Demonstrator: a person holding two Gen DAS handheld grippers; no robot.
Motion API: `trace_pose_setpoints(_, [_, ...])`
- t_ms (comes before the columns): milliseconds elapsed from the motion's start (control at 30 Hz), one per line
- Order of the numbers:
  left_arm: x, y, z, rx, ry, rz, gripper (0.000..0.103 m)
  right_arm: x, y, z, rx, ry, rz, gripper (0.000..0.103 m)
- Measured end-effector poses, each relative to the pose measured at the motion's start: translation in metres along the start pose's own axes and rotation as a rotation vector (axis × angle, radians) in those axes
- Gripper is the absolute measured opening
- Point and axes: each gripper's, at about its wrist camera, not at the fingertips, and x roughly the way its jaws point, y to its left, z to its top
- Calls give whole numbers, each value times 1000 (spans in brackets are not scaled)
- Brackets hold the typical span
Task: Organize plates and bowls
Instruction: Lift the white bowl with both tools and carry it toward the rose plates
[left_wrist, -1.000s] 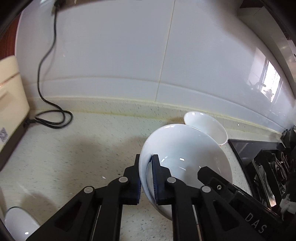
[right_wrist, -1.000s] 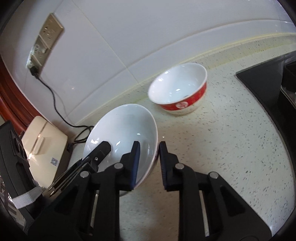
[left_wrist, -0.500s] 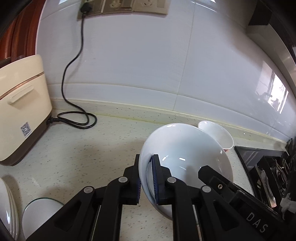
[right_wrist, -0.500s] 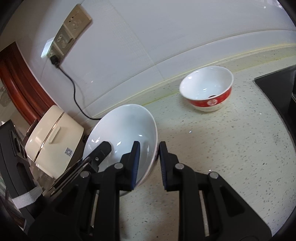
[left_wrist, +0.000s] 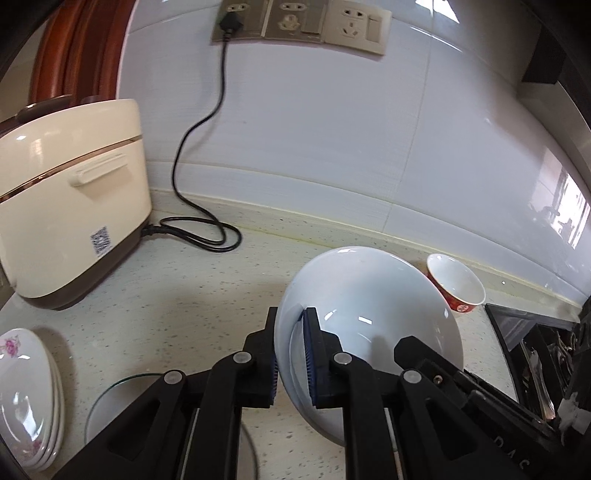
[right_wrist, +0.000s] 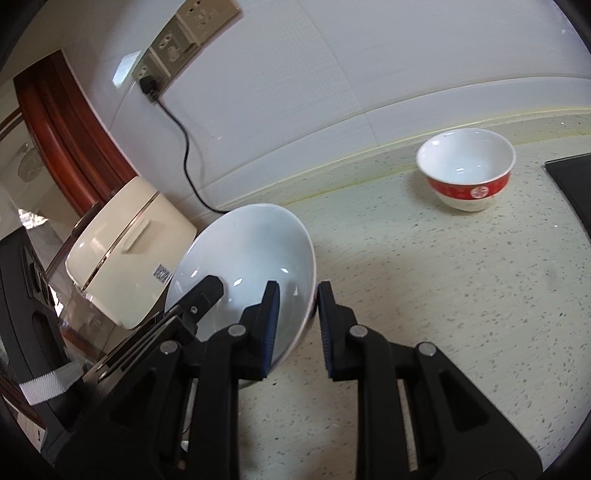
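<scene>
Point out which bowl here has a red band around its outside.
The small bowl standing alone on the counter near the wall. The larger bowl, gripped by both hand-held grippers, is plain white.

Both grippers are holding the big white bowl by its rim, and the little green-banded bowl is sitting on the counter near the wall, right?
Not quite: the small bowl has a red band, not green, as the right wrist view shows. The rest holds: the left gripper and right gripper clamp the white bowl by its rim.

White bowl (left_wrist: 369, 306) — tilted, held aloft

Speckled countertop (left_wrist: 207, 295), rice cooker (left_wrist: 70, 218), red-banded bowl (right_wrist: 467, 170), stacked plates (left_wrist: 26, 398)
</scene>
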Motion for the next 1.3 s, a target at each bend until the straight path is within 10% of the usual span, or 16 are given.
trace_pose_setpoints(1300, [-57,68,-23,-23,-34,125,15,2,71,-33,-177,60,163,24])
